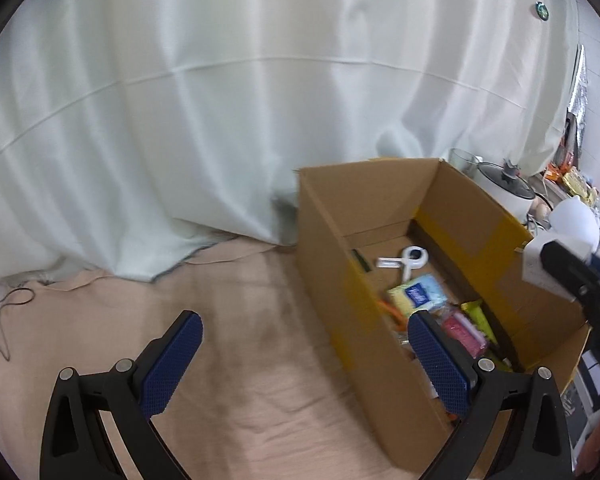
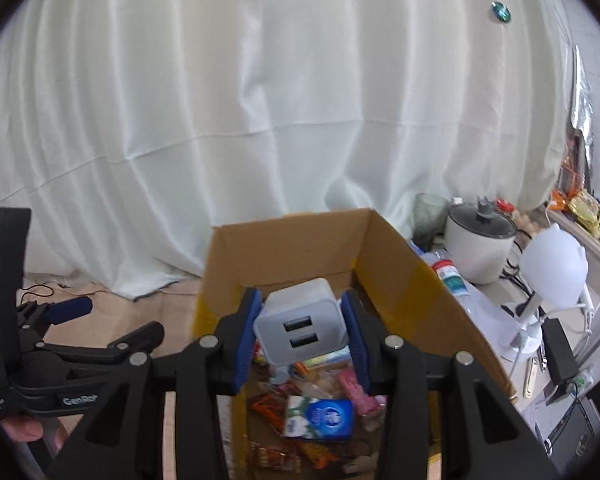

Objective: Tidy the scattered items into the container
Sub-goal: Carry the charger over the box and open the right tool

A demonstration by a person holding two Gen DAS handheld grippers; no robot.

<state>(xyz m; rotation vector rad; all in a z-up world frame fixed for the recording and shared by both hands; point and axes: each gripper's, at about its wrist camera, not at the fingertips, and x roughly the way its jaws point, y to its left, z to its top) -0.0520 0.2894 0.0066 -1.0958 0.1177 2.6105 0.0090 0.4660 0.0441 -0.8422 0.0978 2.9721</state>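
- My right hand-held gripper (image 2: 302, 334) is clamped on a white USB charger (image 2: 298, 326) — both blue pads press its sides, its two ports facing me.
- The charger hangs over the open cardboard box (image 2: 400, 280), above the packets and tissue pack (image 2: 320, 418) on its floor.
- My left hand-held gripper (image 1: 300, 360) stands wide apart, empty — one finger over the pink cloth (image 1: 260, 340), the other over the box.
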